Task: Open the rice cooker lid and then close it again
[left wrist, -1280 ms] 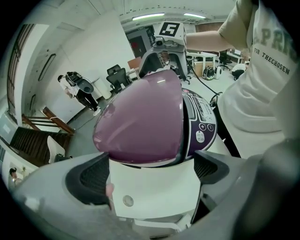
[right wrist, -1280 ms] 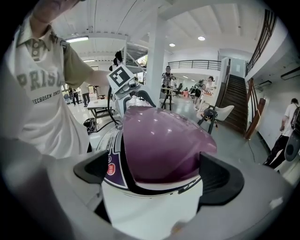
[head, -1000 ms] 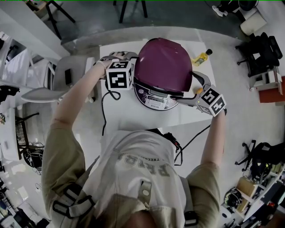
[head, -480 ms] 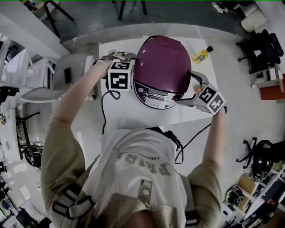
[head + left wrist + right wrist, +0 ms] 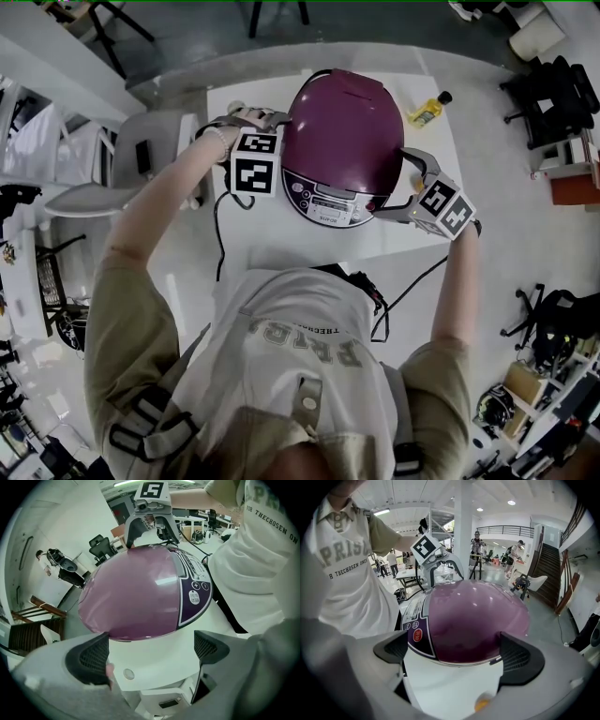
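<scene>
The rice cooker (image 5: 330, 192) stands on the white table (image 5: 281, 239), its purple domed lid (image 5: 342, 127) down and its control panel facing me. My left gripper (image 5: 277, 148) is at the cooker's left side, open. In the left gripper view its jaws (image 5: 150, 651) stand wide on either side of the white body (image 5: 159, 667), below the lid (image 5: 136, 597). My right gripper (image 5: 401, 187) is at the cooker's right side, also open. In the right gripper view its jaws (image 5: 459, 656) frame the lid (image 5: 473, 620) and the body; I cannot tell whether they touch it.
A small yellow bottle (image 5: 427, 112) lies on the table behind the cooker at the right. A black cable (image 5: 217, 234) runs off the table's left front. A grey chair (image 5: 131, 159) stands left of the table, dark office chairs (image 5: 553, 103) at the right.
Both grippers stay at the cooker's sides with the lid down; only the head view has shifted slightly.
</scene>
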`<action>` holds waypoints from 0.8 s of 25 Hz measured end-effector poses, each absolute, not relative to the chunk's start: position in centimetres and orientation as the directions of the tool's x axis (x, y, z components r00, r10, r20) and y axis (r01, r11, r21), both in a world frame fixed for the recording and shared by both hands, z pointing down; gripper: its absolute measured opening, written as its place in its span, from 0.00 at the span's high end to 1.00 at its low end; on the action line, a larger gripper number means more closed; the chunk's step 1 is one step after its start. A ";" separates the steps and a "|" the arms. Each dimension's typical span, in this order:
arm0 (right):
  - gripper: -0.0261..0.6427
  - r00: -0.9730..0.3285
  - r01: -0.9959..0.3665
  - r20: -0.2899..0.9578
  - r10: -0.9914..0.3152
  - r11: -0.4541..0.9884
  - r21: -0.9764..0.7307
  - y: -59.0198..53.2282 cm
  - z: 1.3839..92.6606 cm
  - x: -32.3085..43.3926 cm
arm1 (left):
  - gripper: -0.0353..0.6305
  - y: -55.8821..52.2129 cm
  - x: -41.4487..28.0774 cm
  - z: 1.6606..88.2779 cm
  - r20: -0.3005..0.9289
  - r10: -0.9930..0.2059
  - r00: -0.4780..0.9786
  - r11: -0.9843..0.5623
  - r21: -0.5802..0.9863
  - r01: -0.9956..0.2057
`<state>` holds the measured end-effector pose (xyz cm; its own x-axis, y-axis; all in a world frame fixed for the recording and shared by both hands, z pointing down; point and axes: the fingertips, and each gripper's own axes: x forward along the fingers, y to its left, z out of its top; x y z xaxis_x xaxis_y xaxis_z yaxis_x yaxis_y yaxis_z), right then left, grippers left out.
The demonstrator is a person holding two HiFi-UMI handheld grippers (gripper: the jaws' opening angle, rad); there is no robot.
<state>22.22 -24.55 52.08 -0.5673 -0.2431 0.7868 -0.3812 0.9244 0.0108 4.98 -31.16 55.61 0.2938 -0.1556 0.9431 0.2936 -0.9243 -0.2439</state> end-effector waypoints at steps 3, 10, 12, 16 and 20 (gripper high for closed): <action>0.09 -0.568 -0.380 0.788 -0.237 0.925 0.004 -24.5 52.0 22.2 | 0.08 -31.2 5.0 55.7 0.942 -0.175 0.286 -0.916 -0.262 0.304; 0.09 -0.537 -0.343 0.821 -0.196 0.939 0.000 -24.3 52.0 22.3 | 0.08 -31.5 4.7 55.8 0.940 -0.210 0.268 -0.891 -0.297 0.343; 0.09 -0.528 -0.336 0.828 -0.188 0.942 0.000 -24.1 52.1 22.1 | 0.08 -31.5 4.6 56.0 0.942 -0.219 0.256 -0.883 -0.302 0.358; 0.09 -0.498 -0.309 0.848 -0.184 0.951 0.025 -23.8 52.5 22.1 | 0.08 -31.7 4.3 56.3 0.945 -0.238 0.226 -0.865 -0.312 0.393; 0.09 -0.433 -0.259 0.889 -0.148 0.965 0.035 -23.6 52.9 22.5 | 0.07 -31.7 4.1 56.4 0.949 -0.244 0.200 -0.857 -0.307 0.413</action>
<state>22.52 -23.58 52.85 -0.4326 -0.1478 0.8894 -0.2585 0.9654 0.0347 4.11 -31.74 56.43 0.1996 -0.2440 0.9490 0.4127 -0.8575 -0.3072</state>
